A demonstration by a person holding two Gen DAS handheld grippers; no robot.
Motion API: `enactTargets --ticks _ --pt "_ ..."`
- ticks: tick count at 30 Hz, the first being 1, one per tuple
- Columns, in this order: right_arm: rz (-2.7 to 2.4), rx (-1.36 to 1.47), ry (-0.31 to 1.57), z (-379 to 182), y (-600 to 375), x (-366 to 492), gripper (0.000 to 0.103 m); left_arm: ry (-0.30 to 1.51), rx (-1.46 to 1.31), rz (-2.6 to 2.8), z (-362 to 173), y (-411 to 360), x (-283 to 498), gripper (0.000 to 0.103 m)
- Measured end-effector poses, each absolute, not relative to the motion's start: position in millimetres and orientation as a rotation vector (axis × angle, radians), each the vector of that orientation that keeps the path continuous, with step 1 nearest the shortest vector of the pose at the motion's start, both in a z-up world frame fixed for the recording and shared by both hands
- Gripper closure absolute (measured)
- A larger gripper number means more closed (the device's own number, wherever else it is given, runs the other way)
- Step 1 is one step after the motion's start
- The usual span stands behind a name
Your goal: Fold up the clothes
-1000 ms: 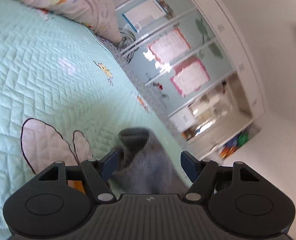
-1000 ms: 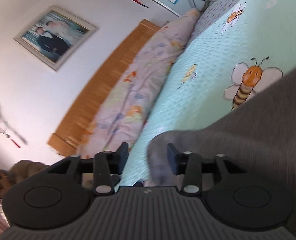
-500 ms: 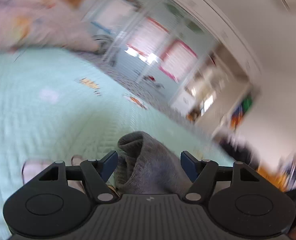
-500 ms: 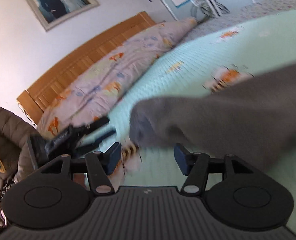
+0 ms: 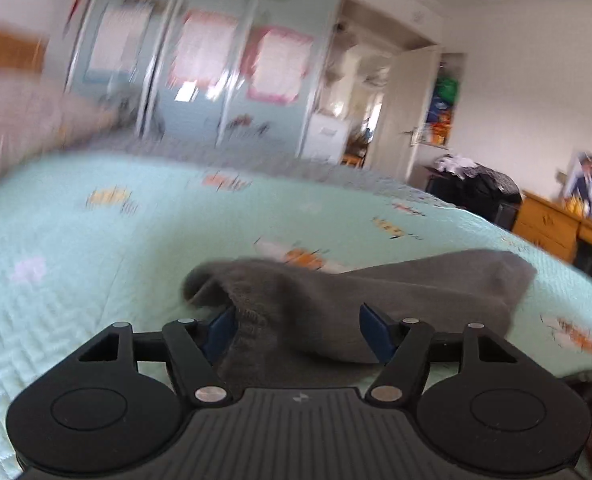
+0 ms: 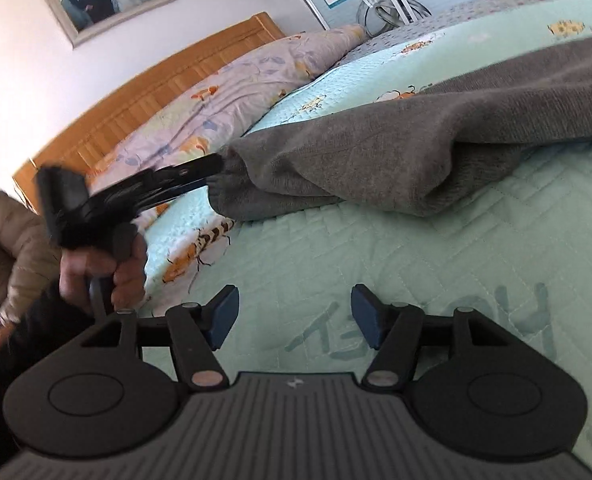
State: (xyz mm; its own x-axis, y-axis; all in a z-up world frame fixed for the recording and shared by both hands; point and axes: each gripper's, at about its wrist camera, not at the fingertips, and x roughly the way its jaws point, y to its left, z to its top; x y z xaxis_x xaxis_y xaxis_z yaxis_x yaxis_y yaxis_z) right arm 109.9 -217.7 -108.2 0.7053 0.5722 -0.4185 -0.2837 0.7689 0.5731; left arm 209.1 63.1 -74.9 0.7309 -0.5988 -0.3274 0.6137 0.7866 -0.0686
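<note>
A grey knit garment [image 6: 396, 148] lies stretched across the mint quilted bedspread [image 6: 376, 264]. Its near end [image 5: 296, 304] is bunched between the blue pads of my left gripper [image 5: 300, 328], which is shut on it with wide jaws. From the right wrist view, the left gripper [image 6: 212, 168] holds that end slightly raised, with a person's hand [image 6: 104, 264] on its handle. My right gripper [image 6: 294, 312] hangs over bare bedspread short of the garment. Its jaws are opening with nothing between them.
A floral pillow [image 6: 224, 96] and a wooden headboard [image 6: 136, 104] sit at the bed's far end. Beyond the bed are a wardrobe [image 5: 224, 80], an open door [image 5: 408, 112], and a wooden dresser [image 5: 552, 224]. A sleeve of a puffy jacket [image 6: 4, 232] is at the left.
The right gripper let go of the garment, widened and drew back, and the cloth dropped onto the bed ahead of it. The left gripper rolled to level, carrying the garment's end with it.
</note>
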Motion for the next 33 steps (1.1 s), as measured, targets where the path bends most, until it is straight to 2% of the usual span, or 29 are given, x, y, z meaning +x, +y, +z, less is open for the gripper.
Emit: enactTargets --ticks 3,6,18,22,24,25,26,28,31,33 --pt "0.512 0.545 0.619 -111.7 -223.6 115.5 0.039 0.310 0.198 -0.665 -82.4 45.8 180.8 0.031" --pt "0.512 0.529 0.619 -110.7 -219.9 118.0 0.039 0.302 0.218 -0.705 -86.2 45.7 171.8 0.028" --pt "0.501 0.569 0.641 -109.2 -218.5 125.5 0.039 0.248 0.321 -0.701 -91.8 34.0 164.7 0.026" --pt "0.531 0.631 0.679 -69.8 -205.1 144.8 0.039 0.237 0.334 -0.693 -93.1 32.5 159.4 0.026" --pt "0.582 0.553 0.615 -30.2 -186.9 157.8 0.038 0.228 0.366 -0.682 -93.3 26.0 159.2 0.024" --pt "0.596 0.462 0.584 -8.1 -171.6 167.5 0.030 0.224 0.385 -0.675 -94.4 23.1 157.7 0.024" --pt "0.581 0.356 0.582 9.8 -153.5 179.4 0.016 0.220 0.404 -0.665 -95.8 19.9 156.3 0.023" --pt "0.499 0.110 0.633 34.9 -109.0 210.1 0.004 0.212 0.445 -0.641 -98.6 13.1 153.1 0.021" --pt "0.372 -0.150 0.771 35.2 -47.0 261.3 0.004 0.204 0.506 -0.606 -103.3 3.4 149.1 0.018" --pt "0.340 -0.258 0.772 25.9 -17.1 275.7 0.004 0.202 0.545 -0.589 -106.7 -2.5 146.9 0.018"
